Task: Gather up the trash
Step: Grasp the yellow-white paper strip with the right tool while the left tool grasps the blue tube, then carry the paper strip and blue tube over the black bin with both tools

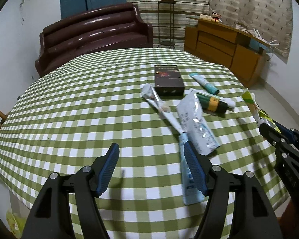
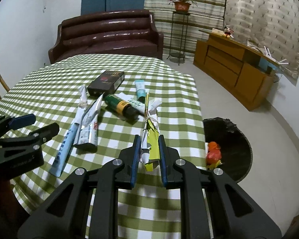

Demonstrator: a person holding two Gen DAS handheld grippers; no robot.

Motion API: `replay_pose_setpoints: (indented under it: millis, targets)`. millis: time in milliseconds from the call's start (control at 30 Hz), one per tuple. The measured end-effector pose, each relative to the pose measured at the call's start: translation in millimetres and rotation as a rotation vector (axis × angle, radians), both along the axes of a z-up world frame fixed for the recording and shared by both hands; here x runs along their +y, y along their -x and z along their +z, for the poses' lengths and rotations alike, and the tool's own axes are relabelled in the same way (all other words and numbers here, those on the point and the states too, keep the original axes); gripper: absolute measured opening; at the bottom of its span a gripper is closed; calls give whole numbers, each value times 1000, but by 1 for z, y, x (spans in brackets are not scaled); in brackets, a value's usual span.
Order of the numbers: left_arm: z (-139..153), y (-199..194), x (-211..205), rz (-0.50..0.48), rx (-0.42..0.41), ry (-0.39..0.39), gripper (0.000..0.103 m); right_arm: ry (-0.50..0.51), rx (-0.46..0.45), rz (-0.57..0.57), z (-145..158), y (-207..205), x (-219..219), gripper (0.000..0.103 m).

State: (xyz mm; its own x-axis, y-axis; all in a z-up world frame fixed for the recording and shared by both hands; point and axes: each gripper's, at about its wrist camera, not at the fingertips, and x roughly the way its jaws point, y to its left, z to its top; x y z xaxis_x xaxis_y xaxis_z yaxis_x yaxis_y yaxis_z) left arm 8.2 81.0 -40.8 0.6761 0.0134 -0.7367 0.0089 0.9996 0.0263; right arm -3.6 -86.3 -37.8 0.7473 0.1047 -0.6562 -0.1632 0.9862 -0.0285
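The right gripper (image 2: 149, 149) holds a crumpled yellow-green and white paper wrapper tied with string (image 2: 151, 139), its blue-padded fingers (image 2: 135, 155) pressed narrow against the wrapper's sides. The wrapper sticks out forward above the near right part of the round table with the green-and-white checked cloth (image 2: 49, 75). In the left wrist view the same wrapper (image 1: 249, 99) shows at the far right, held by the right gripper (image 1: 266, 123).

The left gripper (image 1: 151, 155) hangs above the near part of the table (image 1: 69, 99) with its fingers spread wide and nothing between them. Its right finger (image 1: 195, 169) overlaps a long pale blue toothpaste box (image 1: 189, 183) lying just beside a flattened white toothpaste tube (image 1: 197, 123); whether finger and box touch cannot be told. In the right wrist view the left gripper (image 2: 41, 125) appears at the left edge.

Farther on the table lie a twisted white tube (image 1: 155, 101), a black rectangular box (image 1: 168, 81), a dark green bottle with a yellow band (image 1: 211, 103) and a small teal tube (image 1: 204, 83).

On the floor to the right of the table stands a round bin lined with a black bag (image 2: 235, 139), with orange and red scraps (image 2: 214, 153) inside it against the near left wall. Beyond the table are a dark brown leather sofa (image 2: 109, 33), a wooden cabinet (image 2: 229, 67) and a potted plant on a thin metal stand (image 2: 181, 4).
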Motion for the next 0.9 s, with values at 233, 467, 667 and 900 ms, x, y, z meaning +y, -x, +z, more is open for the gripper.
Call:
replay_pose_setpoints:
  millis: [233, 467, 667, 900]
  targets:
    - [-11, 3, -15, -56, 34, 7, 66, -5, 0, -9, 1, -2, -5, 18]
    - [-24, 6, -26, -101, 63, -4, 45, -6, -2, -10, 1, -2, -5, 18]
    - [-26, 10, -27, -116, 58, -3, 19, -5, -2, -10, 1, -2, -6, 18]
    - [-12, 22, -25, -116, -10, -14, 16, -10, -15, -17, 4, -1, -7, 18]
